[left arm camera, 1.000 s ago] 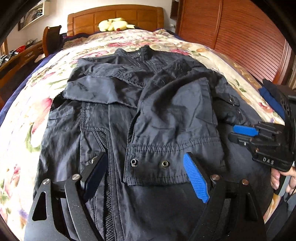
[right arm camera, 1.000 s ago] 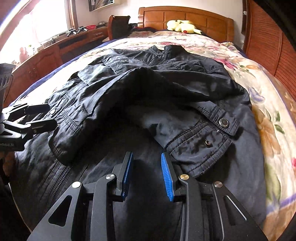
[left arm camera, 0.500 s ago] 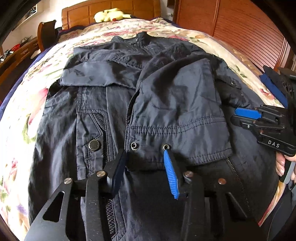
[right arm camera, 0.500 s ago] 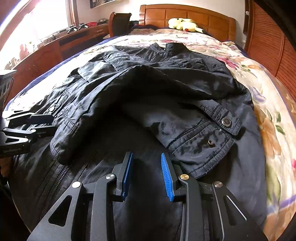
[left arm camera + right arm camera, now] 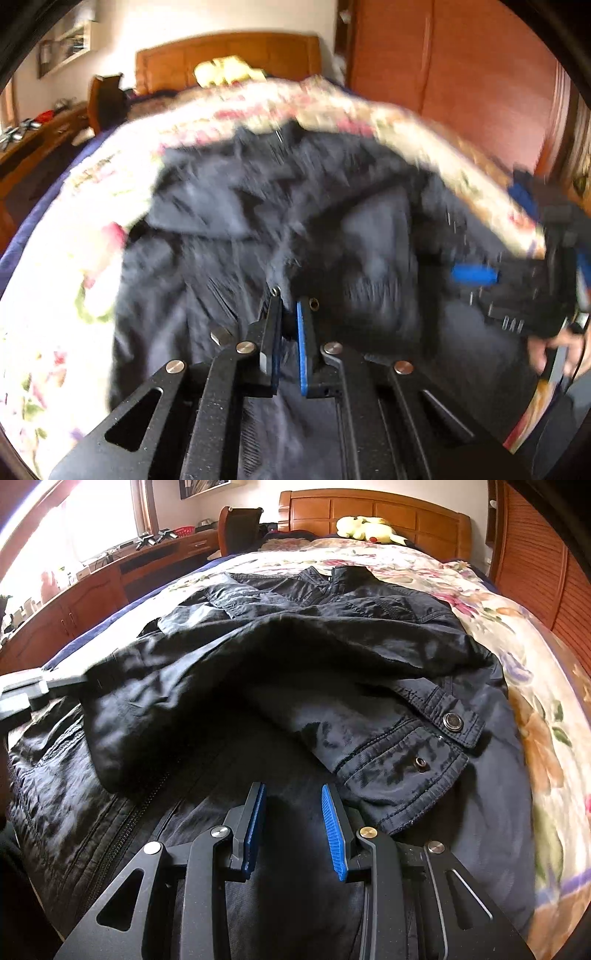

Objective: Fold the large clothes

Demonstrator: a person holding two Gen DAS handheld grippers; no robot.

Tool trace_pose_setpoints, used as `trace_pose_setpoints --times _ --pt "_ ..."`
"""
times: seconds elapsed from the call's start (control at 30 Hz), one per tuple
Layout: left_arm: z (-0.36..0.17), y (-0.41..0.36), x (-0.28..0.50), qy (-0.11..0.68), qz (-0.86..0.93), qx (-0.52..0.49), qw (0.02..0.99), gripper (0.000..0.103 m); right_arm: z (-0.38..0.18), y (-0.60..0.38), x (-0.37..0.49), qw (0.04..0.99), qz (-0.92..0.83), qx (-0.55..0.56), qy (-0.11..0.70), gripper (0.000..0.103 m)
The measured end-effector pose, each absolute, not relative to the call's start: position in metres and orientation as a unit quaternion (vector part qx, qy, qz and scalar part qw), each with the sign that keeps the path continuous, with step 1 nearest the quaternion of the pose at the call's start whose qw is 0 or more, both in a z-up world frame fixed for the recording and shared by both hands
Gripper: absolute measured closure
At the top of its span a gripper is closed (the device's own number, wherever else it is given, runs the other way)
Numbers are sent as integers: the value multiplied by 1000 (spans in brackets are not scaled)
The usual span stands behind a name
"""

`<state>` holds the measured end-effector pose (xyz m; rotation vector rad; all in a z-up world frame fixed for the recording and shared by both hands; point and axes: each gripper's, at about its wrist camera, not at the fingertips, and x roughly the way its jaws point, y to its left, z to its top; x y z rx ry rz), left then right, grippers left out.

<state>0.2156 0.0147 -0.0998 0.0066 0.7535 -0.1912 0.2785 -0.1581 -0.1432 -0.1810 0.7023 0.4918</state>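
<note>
The dark jacket is laid front-up along the bed, collar toward the headboard, hem at the near edge; its long axis runs up the bed. It is judged soft, limp and fairly heavy, best gripped at stitched cuffs or hems. The left gripper is nearly closed at the folded sleeve's cuff; whether cloth is pinched cannot be told through blur. The right gripper is held partly open, empty, above the lower front.

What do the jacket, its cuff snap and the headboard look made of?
Jacket: thin woven synthetic or coated cotton, faint sheen, crisp wrinkles. Cuff snap: metal, judging by its shiny ring. Headboard: varnished wood, orange-brown panels with gloss.
</note>
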Motion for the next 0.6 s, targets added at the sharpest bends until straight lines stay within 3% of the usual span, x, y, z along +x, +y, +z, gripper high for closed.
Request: trace_pose_setpoints --times 0.47,0.6 --pt "-72 47 219 320 -52 -18 946 94 -142 -161 279 905 240 -81 340 71" --pt "-78 41 217 328 -52 -5 943 79 -143 -164 280 905 241 -80 341 71"
